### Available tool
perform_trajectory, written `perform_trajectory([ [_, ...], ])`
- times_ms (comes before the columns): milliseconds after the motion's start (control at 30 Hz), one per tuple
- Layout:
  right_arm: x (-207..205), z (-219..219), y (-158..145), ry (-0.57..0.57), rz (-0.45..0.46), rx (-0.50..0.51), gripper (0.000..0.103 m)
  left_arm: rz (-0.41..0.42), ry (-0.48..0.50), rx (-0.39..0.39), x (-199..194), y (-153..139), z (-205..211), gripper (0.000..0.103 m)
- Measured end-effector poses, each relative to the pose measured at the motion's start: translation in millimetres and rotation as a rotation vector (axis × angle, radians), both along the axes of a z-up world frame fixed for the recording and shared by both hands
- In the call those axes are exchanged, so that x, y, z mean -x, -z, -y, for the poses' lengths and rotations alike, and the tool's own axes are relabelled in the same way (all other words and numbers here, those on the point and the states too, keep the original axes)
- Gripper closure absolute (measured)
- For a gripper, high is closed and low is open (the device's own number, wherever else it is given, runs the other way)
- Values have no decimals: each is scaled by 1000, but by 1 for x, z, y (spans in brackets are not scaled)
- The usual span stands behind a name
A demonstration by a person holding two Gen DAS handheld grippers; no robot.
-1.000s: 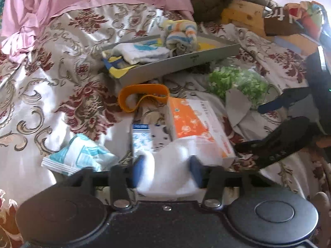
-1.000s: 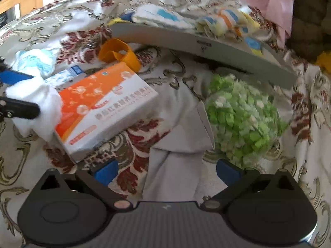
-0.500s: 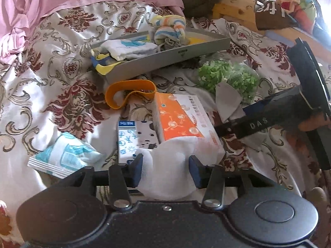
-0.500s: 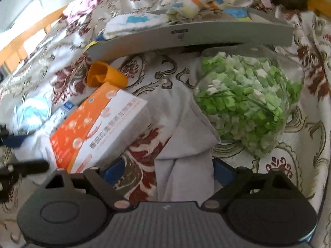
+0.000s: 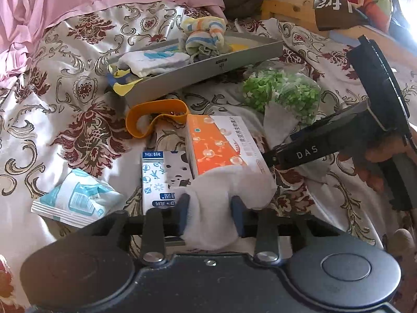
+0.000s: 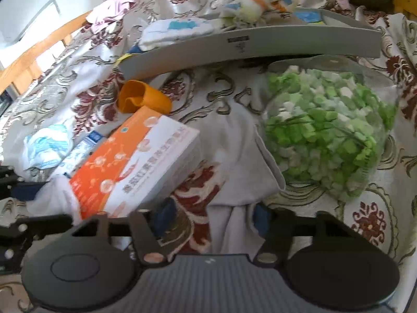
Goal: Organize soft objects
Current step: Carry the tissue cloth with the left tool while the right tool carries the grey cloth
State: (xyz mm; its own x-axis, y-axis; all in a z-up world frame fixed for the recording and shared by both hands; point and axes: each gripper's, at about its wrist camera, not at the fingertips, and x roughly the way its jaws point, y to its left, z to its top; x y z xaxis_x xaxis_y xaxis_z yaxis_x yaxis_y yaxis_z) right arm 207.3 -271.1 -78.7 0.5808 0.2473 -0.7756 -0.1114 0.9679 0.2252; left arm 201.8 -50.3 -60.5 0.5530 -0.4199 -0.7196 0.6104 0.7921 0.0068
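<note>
- The white cloth point(image 5: 229, 195) is a soft, fluffy wad, plain white, bunched and rounded, with no clear long axis; it bulges up and away from the left gripper point(image 5: 209, 215) toward the orange-and-white box point(image 5: 221, 146).
- It sits low on the patterned bedspread point(image 5: 52, 120), its far edge lapping the near end of the box, just beside a blue-and-white carton point(image 5: 159, 174).
- The left gripper's fingers point(image 5: 182, 214) have just been closing and now stand narrow, both blue pads pressed into the wad, which puckers between them.
- A grey cloth point(image 6: 234, 172) lies flat and creased, its long axis running from the right gripper point(image 6: 212, 216) away toward the bag of green foam bits point(image 6: 325, 135), one corner folded against the bag.
- The right gripper's fingers point(image 6: 166, 214) have just been closing to roughly half open; the cloth's near end lies between them, but whether the pads press on it cannot be told.
- The grey tray point(image 5: 208, 65) beyond holds a striped rolled cloth point(image 5: 206, 36) and a white folded cloth point(image 5: 156, 60).
</note>
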Motion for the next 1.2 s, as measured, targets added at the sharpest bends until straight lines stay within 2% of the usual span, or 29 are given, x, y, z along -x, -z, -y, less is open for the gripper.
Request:
perform_trajectory([
  [167, 1, 6, -2, 12, -19, -38, 79, -12, -24, 33, 0, -5, -4, 84],
  [267, 2, 1, -7, -16, -9, -41, 86, -1, -34, 78, 1, -11, -7, 85],
  [400, 2, -11, -5, -80, -6, -13, 84, -7, -33, 125, 0, -14, -10, 86],
  [467, 1, -14, -2, -91, -9, 17, 83, -11, -31, 129, 0, -13, -9, 86],
  [567, 1, -13, -1, -84, -21, 7, 82, -15, -32, 124, -1, -11, -9, 86],
  [667, 1, -15, -1, -92, -36, 2, 85, -13, -34, 127, 0, -10, -9, 86],
  [833, 6, -23, -2, -129, -33, 71, 90, -16, -43, 123, 0, -9, -10, 86],
  [1000, 24, -29, -16, -149, 38, 134, 95, -19, -91, 157, 0, -14, -15, 86],
  [1200, 47, -31, -45, -147, 155, 127, 95, 5, -175, 233, 5, -31, -25, 87],
])
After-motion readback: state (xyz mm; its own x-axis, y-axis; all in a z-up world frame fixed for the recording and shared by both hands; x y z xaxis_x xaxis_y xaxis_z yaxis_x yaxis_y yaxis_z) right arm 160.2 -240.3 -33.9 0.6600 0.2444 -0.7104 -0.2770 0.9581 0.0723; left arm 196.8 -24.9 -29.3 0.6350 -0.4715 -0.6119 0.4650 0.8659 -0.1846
